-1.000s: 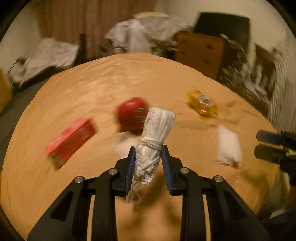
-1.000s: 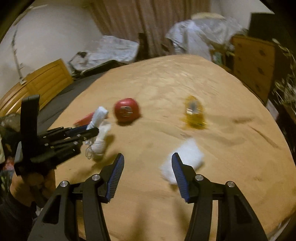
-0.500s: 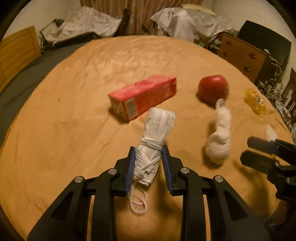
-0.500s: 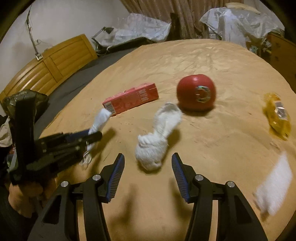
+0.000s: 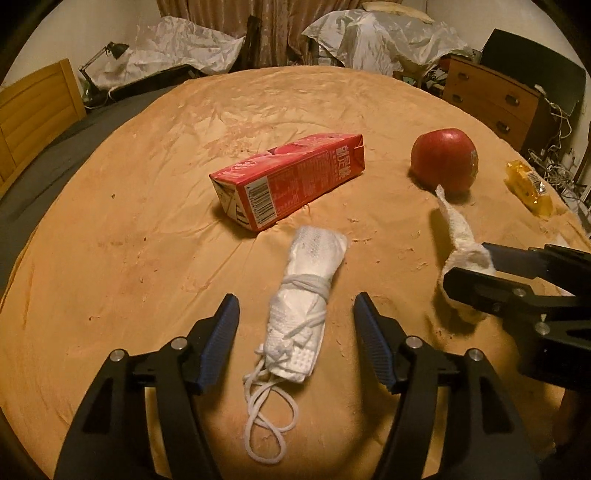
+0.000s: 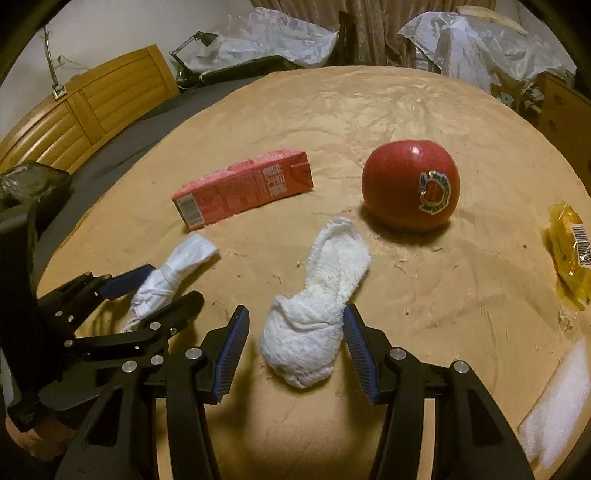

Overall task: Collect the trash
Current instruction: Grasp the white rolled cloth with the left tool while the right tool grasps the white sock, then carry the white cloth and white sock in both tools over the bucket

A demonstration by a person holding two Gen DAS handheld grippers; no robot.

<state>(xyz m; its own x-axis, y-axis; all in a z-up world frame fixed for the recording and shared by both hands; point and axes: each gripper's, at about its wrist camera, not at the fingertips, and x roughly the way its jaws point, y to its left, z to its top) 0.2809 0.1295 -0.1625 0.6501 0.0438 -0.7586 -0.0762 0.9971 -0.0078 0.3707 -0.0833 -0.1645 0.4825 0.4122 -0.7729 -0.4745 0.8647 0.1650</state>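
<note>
- The left gripper point(image 5: 295, 332) stands with its 2 blue-padded fingers spread wide on either side of a rolled white face mask point(image 5: 304, 306), touching neither side of it.
- The mask lies on the tan bedspread point(image 5: 147, 184), bound around its middle by its own cord, whose loose loops trail toward 6 o'clock in the left wrist view.
- At 12 o'clock from the mask, just beyond its far end, a red drink carton point(image 5: 291, 181) lies on its side, barcode end toward the camera.
- The right gripper point(image 6: 295, 347) is also spread wide, its fingers flanking the bunched near end of a crumpled white paper towel point(image 6: 317, 314); the right pad sits right at the wad's edge, and contact cannot be told.
- The towel's longer tail stretches toward 1 o'clock, stopping short of a red apple point(image 6: 410, 184) with a round sticker facing the right wrist camera.
- At 3 o'clock in that view, a yellow snack wrapper point(image 6: 569, 247) rests near the bedspread's edge, well apart from the apple.
- A white tissue point(image 6: 557, 402) lies at 4 o'clock, partly cut off by the frame.
- Behind the bed, a desk lamp point(image 6: 192, 44) stands at 11 o'clock beside crumpled plastic sheeting point(image 6: 273, 33).
</note>
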